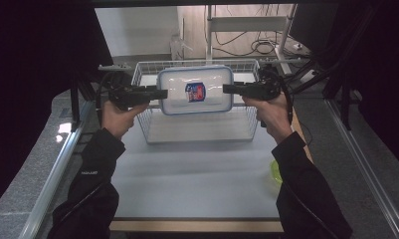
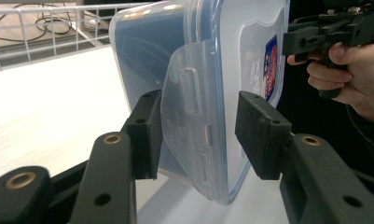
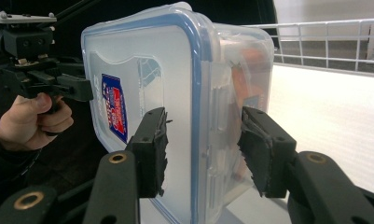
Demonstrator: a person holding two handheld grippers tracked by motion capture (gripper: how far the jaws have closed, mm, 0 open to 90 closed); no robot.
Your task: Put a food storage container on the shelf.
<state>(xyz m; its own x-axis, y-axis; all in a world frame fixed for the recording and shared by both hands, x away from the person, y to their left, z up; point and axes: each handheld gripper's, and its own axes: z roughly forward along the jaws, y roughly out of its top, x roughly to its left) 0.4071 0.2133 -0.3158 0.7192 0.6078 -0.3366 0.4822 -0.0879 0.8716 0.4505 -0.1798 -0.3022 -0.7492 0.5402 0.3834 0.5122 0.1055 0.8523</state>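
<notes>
Two tools, left tool (image 1: pixel 163 93), right tool (image 1: pixel 227 89), gripping one lidded container (image 1: pixel 195 90), one wire basket (image 1: pixel 146 130)

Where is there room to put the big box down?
The white table is bare between the wire basket and the near edge. The basket's floor under the box looks bare too. A green thing crowds the right edge.

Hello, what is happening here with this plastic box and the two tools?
A person holds a clear plastic food box with a blue-rimmed lid between two hand-held black grippers. The left gripper grips one short end and the right gripper the other, each with its jaws around a side latch. The box is lifted above a white wire basket that stands on the white table. A yellow-green object lies at the table's right edge.
</notes>
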